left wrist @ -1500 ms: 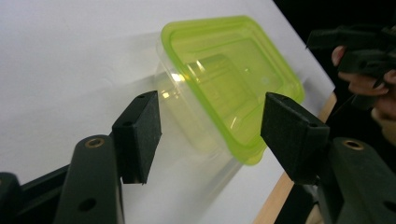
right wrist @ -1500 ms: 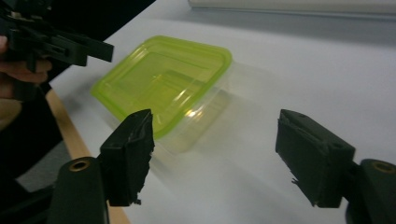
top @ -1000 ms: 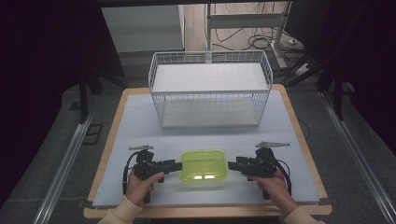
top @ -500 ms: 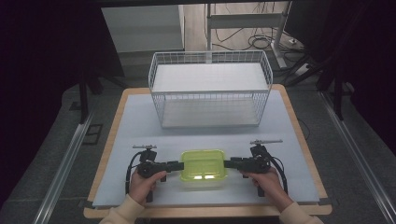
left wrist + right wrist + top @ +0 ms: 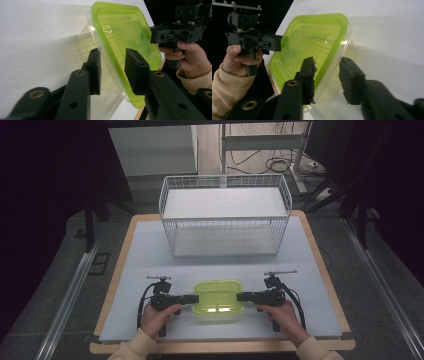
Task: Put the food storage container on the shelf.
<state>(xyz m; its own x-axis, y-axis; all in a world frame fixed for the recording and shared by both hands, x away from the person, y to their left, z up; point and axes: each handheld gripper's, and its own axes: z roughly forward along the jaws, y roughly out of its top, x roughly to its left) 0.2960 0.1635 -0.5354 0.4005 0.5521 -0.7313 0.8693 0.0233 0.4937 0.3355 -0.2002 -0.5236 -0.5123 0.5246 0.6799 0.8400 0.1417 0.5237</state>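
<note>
A clear plastic container with a lime-green lid (image 5: 218,299) sits on the white mat near the table's front edge. My left gripper (image 5: 196,298) lies level at its left end and my right gripper (image 5: 240,296) at its right end. In the left gripper view the lid's rim (image 5: 113,72) passes between the jaws of the left gripper (image 5: 112,67), with a gap still showing on the lower side. In the right gripper view the rim (image 5: 324,67) likewise runs between the jaws of the right gripper (image 5: 325,75). Both pairs of jaws have just been closing around that rim.
A white wire basket (image 5: 225,227) stands behind the container at mid-table, with a strip of bare mat between them. The table's wooden front edge (image 5: 220,346) runs just under the person's hands. Dark floor and metal rails flank the table.
Both grippers have slid inward to the container's ends, the right one a little more. Their jaws have narrowed around the lid's rim. The container has stayed put.
</note>
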